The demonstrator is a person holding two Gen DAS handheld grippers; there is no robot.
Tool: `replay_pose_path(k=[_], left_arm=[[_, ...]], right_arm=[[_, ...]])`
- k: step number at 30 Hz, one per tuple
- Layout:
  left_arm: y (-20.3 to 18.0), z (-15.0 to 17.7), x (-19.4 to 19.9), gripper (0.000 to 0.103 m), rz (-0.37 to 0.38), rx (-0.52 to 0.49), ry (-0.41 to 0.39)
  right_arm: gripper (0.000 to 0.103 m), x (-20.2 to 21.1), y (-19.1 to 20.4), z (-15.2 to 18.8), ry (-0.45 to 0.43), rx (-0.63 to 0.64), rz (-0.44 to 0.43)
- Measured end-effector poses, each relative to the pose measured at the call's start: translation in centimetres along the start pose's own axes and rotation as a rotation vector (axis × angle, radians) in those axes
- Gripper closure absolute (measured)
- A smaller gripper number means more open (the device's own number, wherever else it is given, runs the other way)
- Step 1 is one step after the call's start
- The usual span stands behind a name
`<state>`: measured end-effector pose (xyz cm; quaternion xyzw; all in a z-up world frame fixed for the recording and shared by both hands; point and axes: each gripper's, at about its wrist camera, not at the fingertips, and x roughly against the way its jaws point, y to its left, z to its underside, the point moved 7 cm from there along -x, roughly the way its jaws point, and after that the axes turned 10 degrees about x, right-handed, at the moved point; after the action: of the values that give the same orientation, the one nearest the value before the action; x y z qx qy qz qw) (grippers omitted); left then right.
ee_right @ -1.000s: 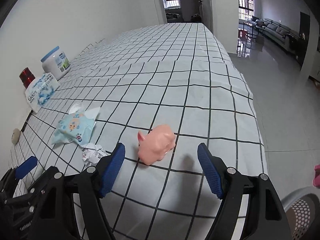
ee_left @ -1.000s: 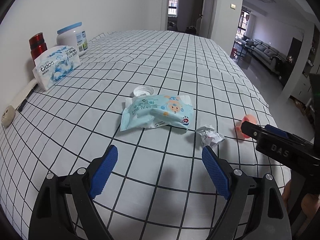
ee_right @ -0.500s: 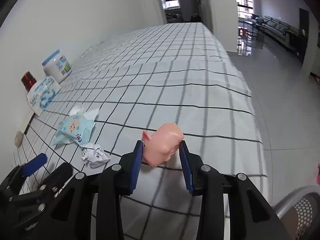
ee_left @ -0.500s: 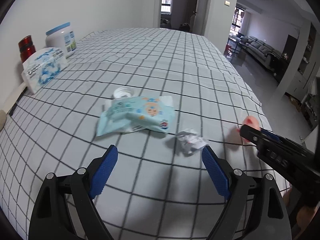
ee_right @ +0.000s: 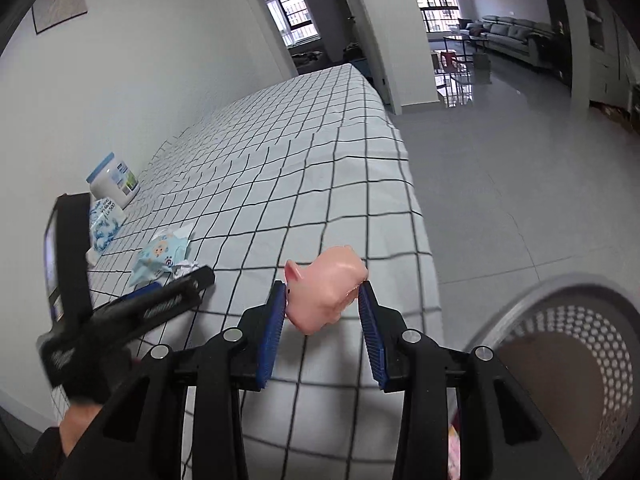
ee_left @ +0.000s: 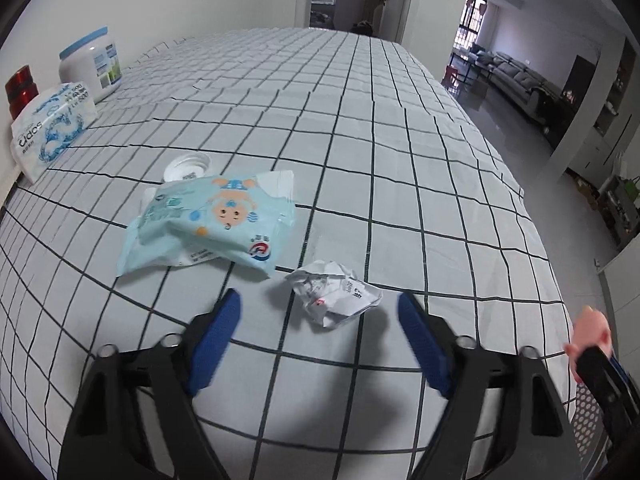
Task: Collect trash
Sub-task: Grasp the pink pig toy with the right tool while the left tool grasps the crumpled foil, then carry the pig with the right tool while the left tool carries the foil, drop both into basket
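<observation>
Pink pig toy [ee_right: 326,290] is clamped in the right gripper [ee_right: 323,322] past the desk [ee_right: 280,168] edge, beside a half-cut-off mesh bin [ee_right: 576,344]. Crumpled paper [ee_left: 334,294] near the front edge is straddled, untouched, by the closing jaws of the left gripper [ee_left: 316,344]. Lid [ee_left: 188,165] is partly hidden behind the wipes pack [ee_left: 212,220].

White walls [ee_right: 168,64], glossy grey tile floor [ee_right: 500,200]; at 1 o'clock, a grey sofa [ee_right: 508,36] and barred windows [ee_right: 434,4].
</observation>
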<state>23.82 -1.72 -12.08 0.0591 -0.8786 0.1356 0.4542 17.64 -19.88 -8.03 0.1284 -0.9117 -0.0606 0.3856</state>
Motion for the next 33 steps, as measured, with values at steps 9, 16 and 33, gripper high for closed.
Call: replay_pose_path(k=[9,16,33], left_arm=[[-0.7,0.4,0.7,0.074,0.004,-0.041,-0.020],[-1.2,1.5,4.4,0.081,0.040,-0.099,-0.089],[-13.0,9.3,12.3,0.081,0.343,-0.369,-0.090]], right_arm=[[0.067,1.2,-1.0,0.7,-0.006,-0.027,0.018],[0.067,2.2,-1.9,2.0,0.001,-0.051,0.026],[0.067,11.7,-9.8,8.3,-0.013,-0.146,0.211]])
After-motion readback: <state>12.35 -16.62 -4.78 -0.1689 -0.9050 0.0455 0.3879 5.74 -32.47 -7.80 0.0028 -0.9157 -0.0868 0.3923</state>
